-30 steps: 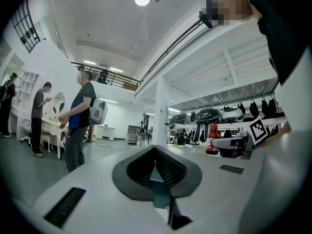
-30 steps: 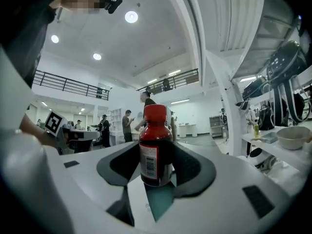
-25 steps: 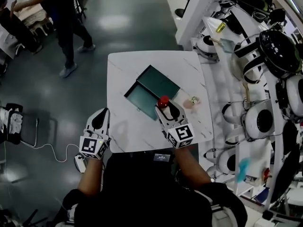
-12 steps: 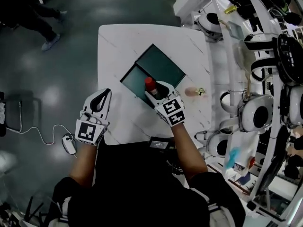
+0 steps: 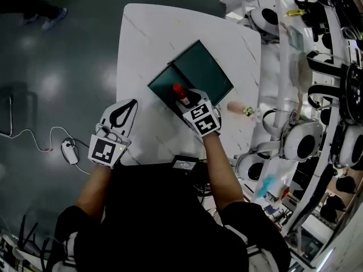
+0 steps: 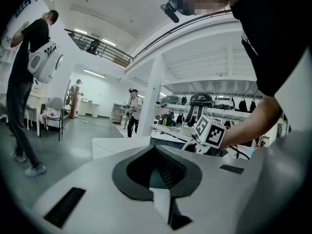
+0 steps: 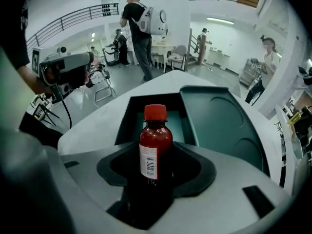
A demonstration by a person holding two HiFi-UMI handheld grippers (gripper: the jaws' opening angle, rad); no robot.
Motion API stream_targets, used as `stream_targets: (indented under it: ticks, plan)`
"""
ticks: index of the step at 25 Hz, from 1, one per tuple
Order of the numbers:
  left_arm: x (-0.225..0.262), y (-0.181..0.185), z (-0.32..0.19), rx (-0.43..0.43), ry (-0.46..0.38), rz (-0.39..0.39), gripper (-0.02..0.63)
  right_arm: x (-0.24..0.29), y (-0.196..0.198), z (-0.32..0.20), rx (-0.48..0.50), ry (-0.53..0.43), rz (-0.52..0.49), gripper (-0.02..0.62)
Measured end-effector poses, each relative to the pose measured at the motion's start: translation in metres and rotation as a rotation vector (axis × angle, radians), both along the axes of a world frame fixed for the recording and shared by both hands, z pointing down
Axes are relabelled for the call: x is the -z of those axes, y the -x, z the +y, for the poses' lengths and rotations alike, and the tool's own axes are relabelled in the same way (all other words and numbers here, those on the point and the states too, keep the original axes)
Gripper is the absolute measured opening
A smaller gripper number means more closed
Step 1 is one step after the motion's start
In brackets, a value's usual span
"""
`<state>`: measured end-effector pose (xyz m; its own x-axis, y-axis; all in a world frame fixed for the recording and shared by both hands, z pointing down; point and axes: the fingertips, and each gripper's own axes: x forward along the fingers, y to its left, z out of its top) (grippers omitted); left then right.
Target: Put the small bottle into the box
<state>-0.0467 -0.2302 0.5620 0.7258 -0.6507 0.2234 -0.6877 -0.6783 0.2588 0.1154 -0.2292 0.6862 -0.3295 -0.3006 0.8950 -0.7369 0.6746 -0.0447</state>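
The small brown bottle (image 7: 155, 145) has a red cap (image 5: 178, 89) and a white label. My right gripper (image 5: 186, 100) is shut on its lower body and holds it upright. It hangs over the near edge of the dark green box (image 5: 161, 86), whose open tray (image 7: 127, 123) lies just beyond the bottle. The box's lid (image 7: 219, 121) lies flat to the right of the tray, with round recesses in it. My left gripper (image 5: 126, 109) hovers over the white table (image 5: 142, 33), left of the box, jaws shut on nothing (image 6: 158, 172).
A small pink item (image 5: 234, 106) and a tiny greenish object (image 5: 248, 112) lie on the table, right of the box. A black device (image 5: 184, 164) sits at the near edge. Racks of white helmets (image 5: 300, 143) stand to the right. A cable and mouse (image 5: 68, 151) lie on the floor.
My right gripper has carried the bottle from beside the pink item leftward and forward to the box's tray. The left gripper stayed at the table's left side.
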Motion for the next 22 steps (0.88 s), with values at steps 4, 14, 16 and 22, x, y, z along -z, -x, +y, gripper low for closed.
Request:
stream_targets:
  ticks: [4, 14, 16, 22]
  plan:
    - [-0.009, 0.001, 0.004, -0.004, 0.015, 0.001, 0.015, -0.015, -0.001, 0.009, 0.022, 0.066, 0.044, 0.224]
    - [-0.017, 0.000, 0.016, 0.000, 0.039, 0.013, 0.016, -0.020, 0.007, 0.007, 0.042, 0.081, 0.069, 0.222]
    - [-0.018, 0.004, 0.016, 0.007, 0.041, 0.015, 0.017, -0.024, 0.009, 0.007, 0.045, 0.085, 0.072, 0.222]
    - [-0.020, 0.011, 0.017, 0.024, 0.044, 0.016, 0.017, -0.026, 0.010, 0.005, 0.055, 0.086, 0.081, 0.222]
